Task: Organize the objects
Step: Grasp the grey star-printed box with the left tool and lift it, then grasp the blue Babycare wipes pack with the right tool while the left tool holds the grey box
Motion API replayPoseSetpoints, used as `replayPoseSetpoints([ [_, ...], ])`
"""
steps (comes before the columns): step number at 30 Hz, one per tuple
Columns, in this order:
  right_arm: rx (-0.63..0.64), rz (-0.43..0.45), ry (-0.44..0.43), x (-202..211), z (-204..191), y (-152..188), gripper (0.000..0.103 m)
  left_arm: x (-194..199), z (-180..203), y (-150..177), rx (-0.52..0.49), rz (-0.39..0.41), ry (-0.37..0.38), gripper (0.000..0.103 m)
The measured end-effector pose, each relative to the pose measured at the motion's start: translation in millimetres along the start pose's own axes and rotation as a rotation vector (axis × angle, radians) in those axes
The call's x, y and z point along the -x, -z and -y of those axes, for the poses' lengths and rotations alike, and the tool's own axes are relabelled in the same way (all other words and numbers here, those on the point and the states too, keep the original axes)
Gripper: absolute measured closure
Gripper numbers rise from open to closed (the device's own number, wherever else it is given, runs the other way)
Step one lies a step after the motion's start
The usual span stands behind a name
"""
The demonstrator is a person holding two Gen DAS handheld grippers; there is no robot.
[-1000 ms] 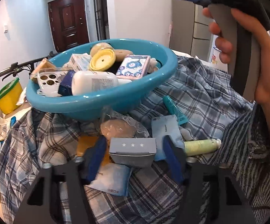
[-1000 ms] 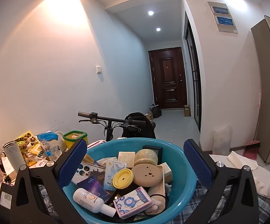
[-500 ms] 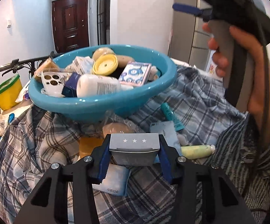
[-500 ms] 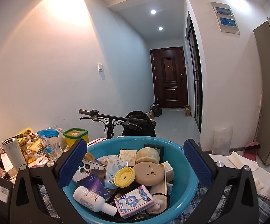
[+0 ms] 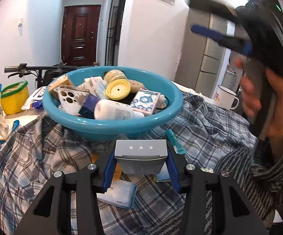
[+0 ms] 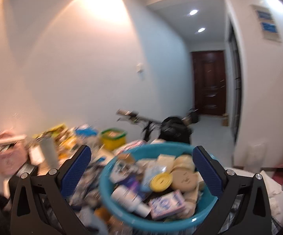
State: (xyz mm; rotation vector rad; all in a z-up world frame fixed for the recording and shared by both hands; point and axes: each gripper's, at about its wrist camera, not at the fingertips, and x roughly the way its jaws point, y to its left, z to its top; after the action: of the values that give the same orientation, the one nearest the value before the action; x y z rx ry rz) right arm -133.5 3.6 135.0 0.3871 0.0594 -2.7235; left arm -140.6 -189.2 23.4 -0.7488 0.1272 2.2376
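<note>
Grey box (image 5: 141, 156) with three stars is pinched between the left gripper's (image 5: 141, 168) blue pads, lifted off the plaid cloth (image 5: 43, 156), right at 6 o'clock of the teal basin (image 5: 112, 126). Basin's packed: white bottle (image 5: 115, 112), yellow lid (image 5: 118, 89), phone case (image 5: 68, 98). Right gripper (image 6: 141, 173) is spread wide with nothing between its jaws, blurry, held by a hand (image 5: 258, 98) at 3 o'clock of the basin.
</note>
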Motion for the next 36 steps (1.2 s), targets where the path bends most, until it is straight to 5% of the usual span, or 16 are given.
replayPoseSetpoints([
  [8,0.024,-0.317,-0.183,-4.6,-9.5,77.5,0.0,9.3,-15.0,-2.3,0.059,0.04,-0.046,0.054],
  [12,0.016,-0.495,-0.167,-33.9,-4.6,116.5,0.0,10.8,-19.0,-2.4,0.079,0.041,-0.052,0.054],
  [19,-0.036,-0.678,-0.162,-76.2,5.3,146.0,0.0,6.2,-17.0,-1.6,0.068,0.027,-0.061,0.054],
  [26,-0.006,-0.738,-0.156,-85.3,-0.9,159.4,0.0,7.2,-15.9,-0.7,0.064,0.031,-0.058,0.054],
  [30,0.009,-0.758,-0.145,-89.4,-1.5,162.5,0.022,7.4,-16.2,-0.7,0.067,0.03,-0.065,0.054],
  [36,0.006,-0.727,-0.144,-84.0,0.3,159.8,0.024,8.1,-15.0,-0.8,0.062,0.034,-0.072,0.054],
])
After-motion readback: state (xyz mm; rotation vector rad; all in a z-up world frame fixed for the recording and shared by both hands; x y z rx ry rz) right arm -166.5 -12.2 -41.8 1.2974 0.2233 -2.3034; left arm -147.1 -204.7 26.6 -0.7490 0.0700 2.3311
